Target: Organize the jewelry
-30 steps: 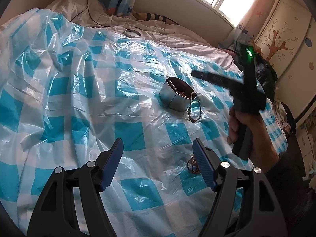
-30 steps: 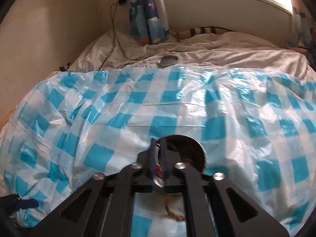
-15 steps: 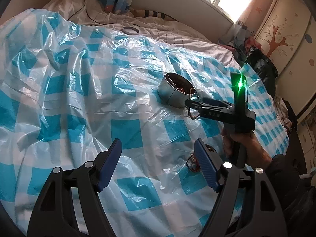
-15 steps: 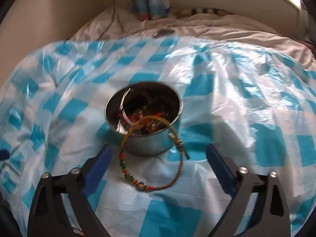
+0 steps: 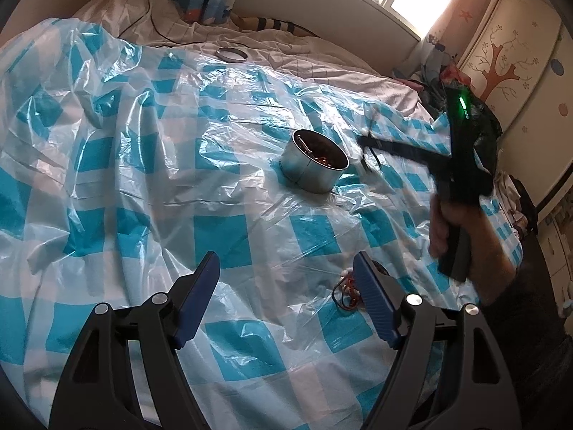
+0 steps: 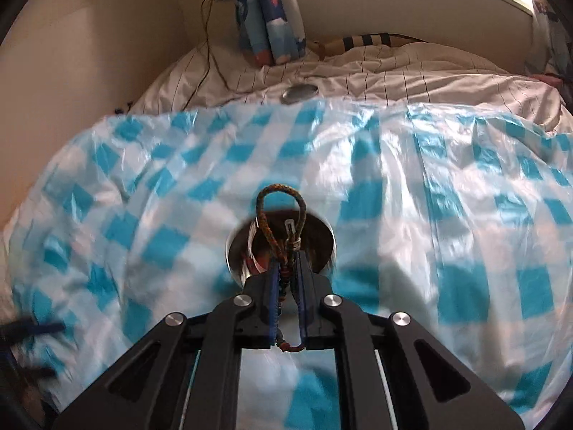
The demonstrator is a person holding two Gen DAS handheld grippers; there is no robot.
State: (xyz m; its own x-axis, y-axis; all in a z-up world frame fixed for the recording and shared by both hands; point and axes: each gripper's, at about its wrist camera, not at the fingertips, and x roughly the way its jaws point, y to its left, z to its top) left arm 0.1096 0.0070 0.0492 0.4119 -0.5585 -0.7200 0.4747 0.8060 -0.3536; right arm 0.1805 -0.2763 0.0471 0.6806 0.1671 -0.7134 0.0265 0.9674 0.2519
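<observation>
A round metal tin (image 5: 313, 165) with jewelry inside stands on the blue-checked plastic sheet (image 5: 143, 179). My right gripper (image 6: 286, 256) is shut on a braided cord bracelet (image 6: 281, 197) and holds it above the tin (image 6: 322, 247); its loop sticks out past the fingertips. In the left wrist view the right gripper (image 5: 365, 143) hovers just right of the tin, blurred. My left gripper (image 5: 286, 276) is open and empty, low over the sheet. A red-and-white beaded piece (image 5: 345, 292) lies beside its right finger.
A metal lid (image 5: 232, 53) lies on the white bedding (image 5: 322, 64) beyond the sheet; it also shows in the right wrist view (image 6: 299, 92). A cable (image 6: 206, 46) runs down the wall. Rolled blue fabric (image 6: 268, 10) leans at the headboard. A cabinet (image 5: 519, 53) stands right.
Half a second ago the bracelet hung over the tin's rim with my right gripper open. Now the right gripper has shut on it and lifted it. The left gripper has barely moved.
</observation>
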